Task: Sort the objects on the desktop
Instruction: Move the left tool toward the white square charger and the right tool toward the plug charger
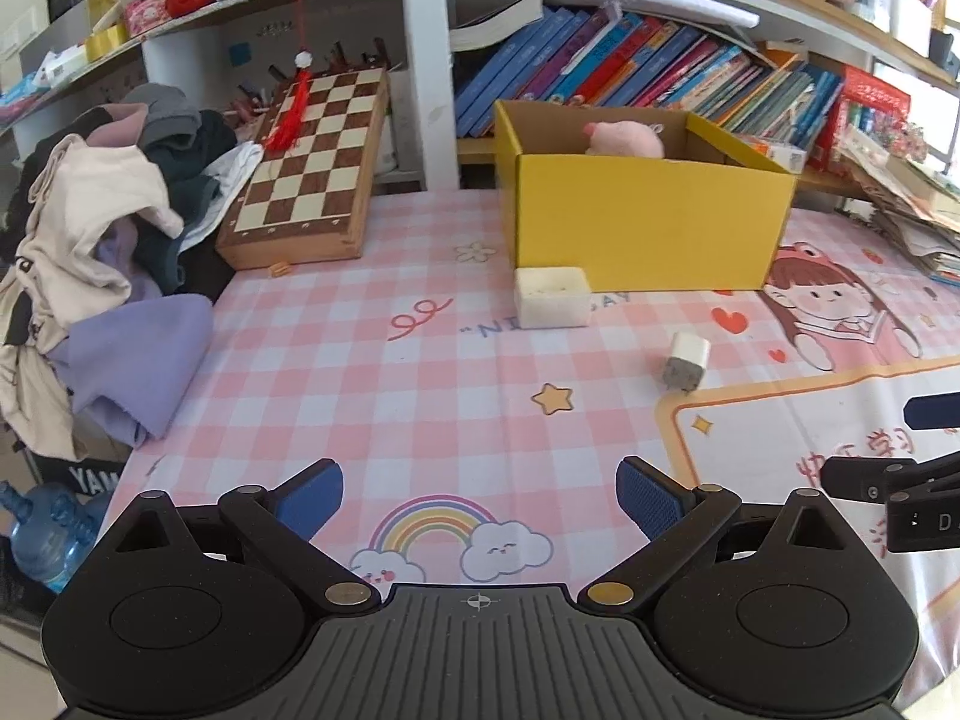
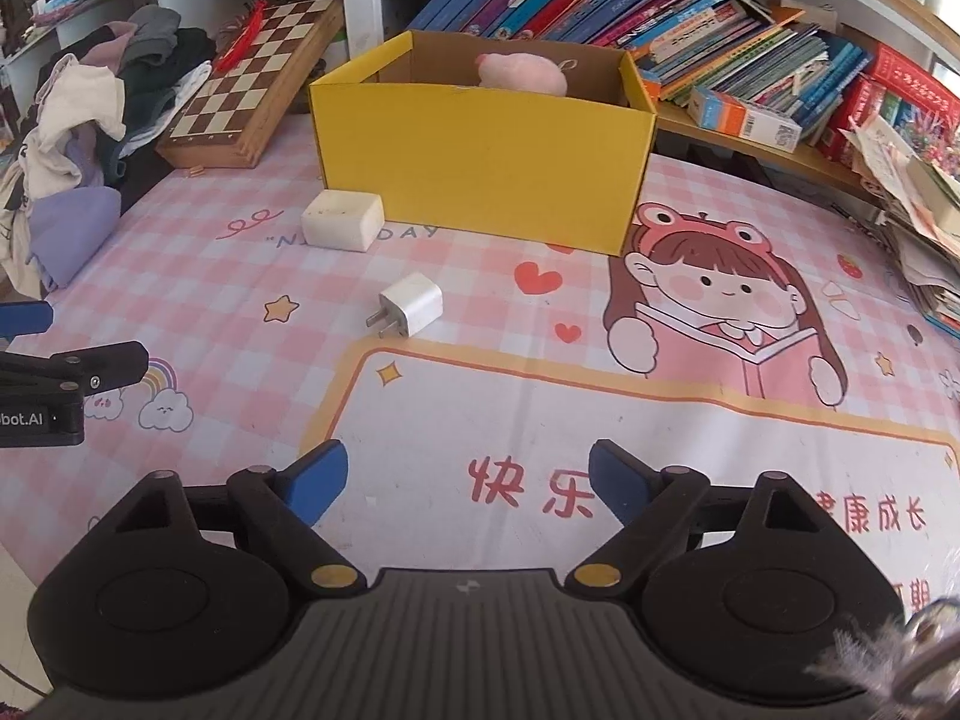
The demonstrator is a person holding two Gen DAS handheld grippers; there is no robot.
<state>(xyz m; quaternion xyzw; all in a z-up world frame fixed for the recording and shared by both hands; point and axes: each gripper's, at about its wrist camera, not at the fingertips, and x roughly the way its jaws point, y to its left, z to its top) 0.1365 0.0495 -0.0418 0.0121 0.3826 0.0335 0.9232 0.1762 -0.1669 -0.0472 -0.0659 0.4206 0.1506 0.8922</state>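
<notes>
A yellow cardboard box stands at the back of the desk with a pink plush toy inside. A white block lies just in front of the box's left corner. A white charger plug lies on its side nearer to me. My left gripper is open and empty, low over the desk mat. My right gripper is open and empty, to the right of the left one.
A pile of clothes lies at the left. A folded chessboard leans at the back left. Books fill the shelf behind the box. Stacked papers sit at the right.
</notes>
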